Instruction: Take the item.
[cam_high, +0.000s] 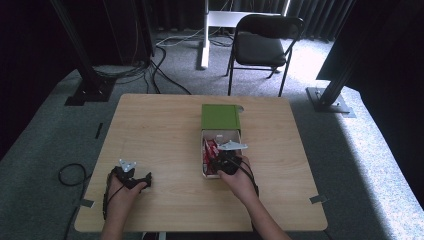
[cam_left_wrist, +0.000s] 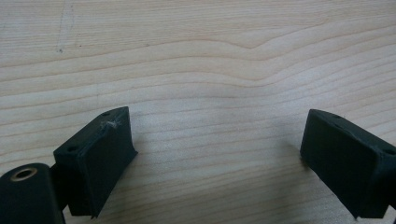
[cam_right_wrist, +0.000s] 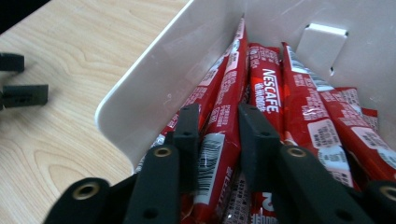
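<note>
Right gripper view looks down into a white box (cam_right_wrist: 154, 88) packed with red coffee sticks, and the right gripper (cam_right_wrist: 218, 140) has its jaws narrowed around one coffee stick (cam_right_wrist: 222, 140) near the box's left wall; they sit on either side of it and seem to pinch it, though I cannot tell how firm the grip is. Such a stick is likely light, thin and a little floppy, with a glossy wrapper that could slip, so taking it across its width near the end closest to the gripper, where the barcode shows, looks sensible, since the neighbouring sticks (cam_right_wrist: 308, 107) lie pressed against it. In the high view the box (cam_high: 239, 134) sits near the middle of the table (cam_high: 160, 130), its green lid (cam_high: 220, 116) folded back on the far side. The left gripper (cam_high: 131, 176) rests on the wood near the front left, jaws spread wide with nothing between them. The table is pale wood grain; beyond it stand a black folding chair (cam_high: 262, 42), grey carpet, cables and dark curtains.
</note>
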